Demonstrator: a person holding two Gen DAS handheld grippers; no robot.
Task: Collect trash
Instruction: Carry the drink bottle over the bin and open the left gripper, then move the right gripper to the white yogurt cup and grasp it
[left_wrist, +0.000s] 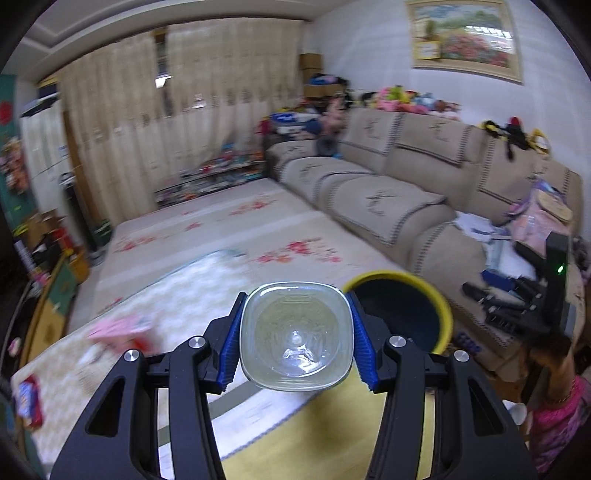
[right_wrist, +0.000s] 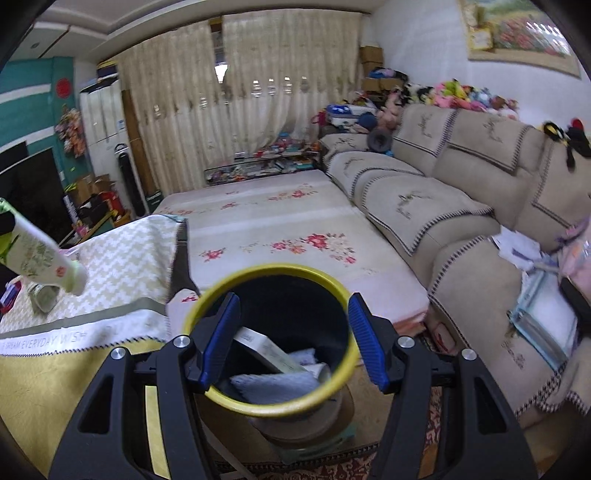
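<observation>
A: The bottle (left_wrist: 294, 334) in the left gripper (left_wrist: 294, 336) looks like clear glossy plastic; the pads (left_wrist: 229, 354) are ribbed blue rubber.

B: At two o'clock, the bin (left_wrist: 441, 306) has a smooth yellow rim. Inside sit a cardboard box (right_wrist: 271, 350) and soft cloth (right_wrist: 273, 387).

A: The sofa (right_wrist: 436, 206) is matt woven fabric.

A living room is seen under dim light, its far end closed off by long beige curtains (right_wrist: 236, 110). The right-hand side is lined by a beige sectional sofa (right_wrist: 454, 206), its back topped with plush toys (right_wrist: 465, 94). A framed landscape painting (left_wrist: 465, 37) is hung on the white wall above. The floor is covered by a pale mat printed with red flowers (right_wrist: 280, 229). A dark television screen (right_wrist: 29, 195) is set against a teal wall at left.
</observation>
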